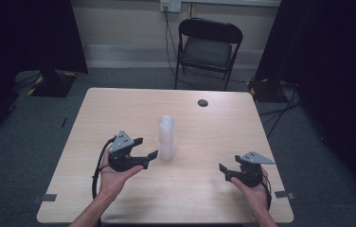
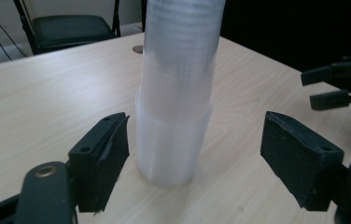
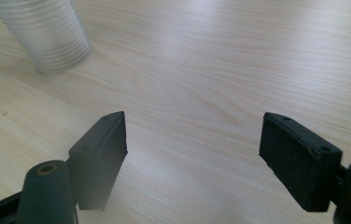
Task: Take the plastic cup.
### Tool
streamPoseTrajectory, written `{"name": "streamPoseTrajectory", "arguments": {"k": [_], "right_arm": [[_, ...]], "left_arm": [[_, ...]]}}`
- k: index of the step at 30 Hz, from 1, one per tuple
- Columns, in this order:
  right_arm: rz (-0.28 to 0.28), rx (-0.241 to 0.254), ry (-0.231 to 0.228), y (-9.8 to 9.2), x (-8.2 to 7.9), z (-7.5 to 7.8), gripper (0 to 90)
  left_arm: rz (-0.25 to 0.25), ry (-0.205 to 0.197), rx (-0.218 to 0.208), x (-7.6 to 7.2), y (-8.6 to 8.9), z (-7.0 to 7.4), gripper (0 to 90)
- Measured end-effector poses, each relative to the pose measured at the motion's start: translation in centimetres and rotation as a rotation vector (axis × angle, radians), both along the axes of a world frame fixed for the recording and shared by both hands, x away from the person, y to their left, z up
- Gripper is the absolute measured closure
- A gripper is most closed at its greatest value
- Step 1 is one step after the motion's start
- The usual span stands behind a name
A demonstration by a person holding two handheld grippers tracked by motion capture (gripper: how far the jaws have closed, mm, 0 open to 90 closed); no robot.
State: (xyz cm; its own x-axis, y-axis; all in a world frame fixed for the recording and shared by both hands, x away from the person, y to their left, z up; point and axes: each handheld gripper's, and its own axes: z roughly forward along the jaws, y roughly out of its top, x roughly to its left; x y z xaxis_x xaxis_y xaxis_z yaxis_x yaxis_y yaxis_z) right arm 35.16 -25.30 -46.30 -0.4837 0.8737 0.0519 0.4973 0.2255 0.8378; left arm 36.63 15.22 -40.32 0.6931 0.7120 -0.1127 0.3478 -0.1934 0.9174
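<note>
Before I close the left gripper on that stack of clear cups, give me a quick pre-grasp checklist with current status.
1. Left gripper open wide enough: ok, jaws are spread wider than the cup stack.
2. Stack lined up between the jaws: not ok, it sits nearer one jaw, off centre.
3. Stack upright on the table: ok, standing near the middle.
4. Jaws deep enough around the stack: cannot tell; in the high view the tips look just beside it.
5. Right gripper out of the way: ok, open and well apart from the stack.
6. Number of cups and how tightly nested: cannot tell.
</note>
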Motion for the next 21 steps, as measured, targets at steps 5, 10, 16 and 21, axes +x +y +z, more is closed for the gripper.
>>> {"name": "streamPoseTrajectory", "arguments": {"k": [5,10,16,21], "right_arm": [[0.009,0.004,0.002,0.0,0.0,0.0,22.7],[0.018,0.010,0.000,0.2,0.0,0.0,21.8],[0.028,0.009,0.006,0.3,0.1,-0.1,20.3],[0.030,0.014,-0.001,0.3,0.1,0.0,20.1]], "left_arm": [[-0.002,-0.003,-0.039,1.1,-0.9,1.3,20.2],[0.006,-0.025,-0.026,1.6,-1.4,2.0,16.4],[-0.035,-0.021,-0.039,3.1,-1.8,2.4,16.3],[-0.043,-0.064,-0.026,3.9,-2.5,2.7,16.5]]}}
